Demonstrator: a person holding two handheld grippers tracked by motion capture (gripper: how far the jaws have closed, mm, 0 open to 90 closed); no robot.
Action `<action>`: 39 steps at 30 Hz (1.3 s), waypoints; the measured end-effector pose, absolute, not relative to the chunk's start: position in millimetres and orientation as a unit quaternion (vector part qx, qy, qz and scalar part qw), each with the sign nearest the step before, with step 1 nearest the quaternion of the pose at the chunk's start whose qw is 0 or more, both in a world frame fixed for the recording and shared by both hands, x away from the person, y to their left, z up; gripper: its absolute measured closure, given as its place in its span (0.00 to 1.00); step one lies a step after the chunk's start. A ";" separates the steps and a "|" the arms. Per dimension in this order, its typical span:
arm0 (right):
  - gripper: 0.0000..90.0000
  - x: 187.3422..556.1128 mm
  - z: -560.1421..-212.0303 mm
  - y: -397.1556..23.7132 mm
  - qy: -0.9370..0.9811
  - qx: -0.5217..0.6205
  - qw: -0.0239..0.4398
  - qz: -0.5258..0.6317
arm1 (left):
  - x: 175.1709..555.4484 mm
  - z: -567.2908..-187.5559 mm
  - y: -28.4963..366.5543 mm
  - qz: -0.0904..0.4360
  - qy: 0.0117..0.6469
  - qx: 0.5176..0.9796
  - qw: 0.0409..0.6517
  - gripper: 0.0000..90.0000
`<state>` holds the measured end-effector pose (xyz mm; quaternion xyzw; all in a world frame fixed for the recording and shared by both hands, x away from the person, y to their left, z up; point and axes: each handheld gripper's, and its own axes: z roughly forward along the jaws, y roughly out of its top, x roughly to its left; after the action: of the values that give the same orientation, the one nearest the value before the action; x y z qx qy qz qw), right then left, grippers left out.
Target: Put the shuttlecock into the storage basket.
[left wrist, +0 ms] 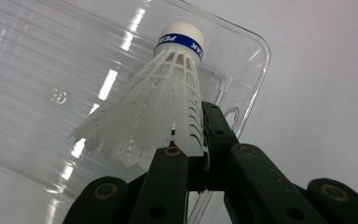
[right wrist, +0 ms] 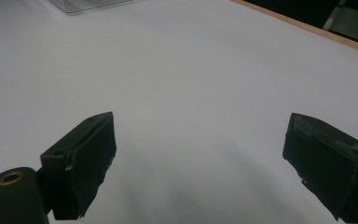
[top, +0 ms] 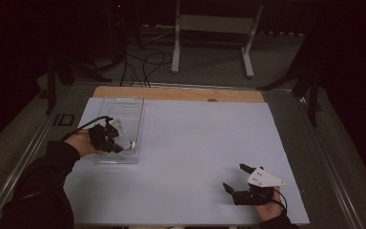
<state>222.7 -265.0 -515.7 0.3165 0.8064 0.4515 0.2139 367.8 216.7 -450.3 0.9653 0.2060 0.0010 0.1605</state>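
Item, nearest the lens: your left gripper (left wrist: 200, 140), jaws drawn tight together on the skirt of a white plastic shuttlecock (left wrist: 161, 107). The pads pinch the lower edge of the feathered skirt; the skirt fans out to the left of the jaws, and the cork end, ringed by a blue band, points away from the gripper, out over the clear plastic tray (left wrist: 37, 84).

Item: shuttlecock (top: 124, 142), seen from above, held over the near end of the tray (top: 124, 107), within its walls. Whether it touches the tray floor cannot be told.

Item: tray, transparent, ribbed floor, rounded corners. It stands on the white table sheet (top: 190, 143).

Item: your right gripper (top: 233, 177), well apart from the tray, towards the table's near right corner, low over the sheet. Its jaws stand wide apart with nothing between them; in the right gripper view, bare white sheet lies between the two fingers (right wrist: 86, 158).
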 end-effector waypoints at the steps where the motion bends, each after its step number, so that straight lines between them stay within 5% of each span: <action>1: 0.10 222.8 -515.8 -265.0 0.807 0.317 0.213 0.451 | 368.3 -451.1 216.5 0.001 0.211 0.964 0.162 0.99; 14: 0.10 223.0 -516.0 -265.2 0.807 0.317 0.212 0.451 | 375.5 -462.0 213.4 0.004 0.231 0.959 0.166 0.94; 20: 0.10 222.9 -515.9 -265.9 0.808 0.316 0.212 0.450 | 377.9 -466.9 212.0 0.008 0.272 0.951 0.145 0.65; 39: 0.11 222.9 -516.5 -264.7 0.809 0.316 0.210 0.449 | 385.6 -460.2 225.6 0.026 0.377 0.916 0.137 0.11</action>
<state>222.9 -264.7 -516.5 0.3163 0.8089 0.4493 0.2095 385.6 225.6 -460.2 0.9156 0.3773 0.0263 0.1369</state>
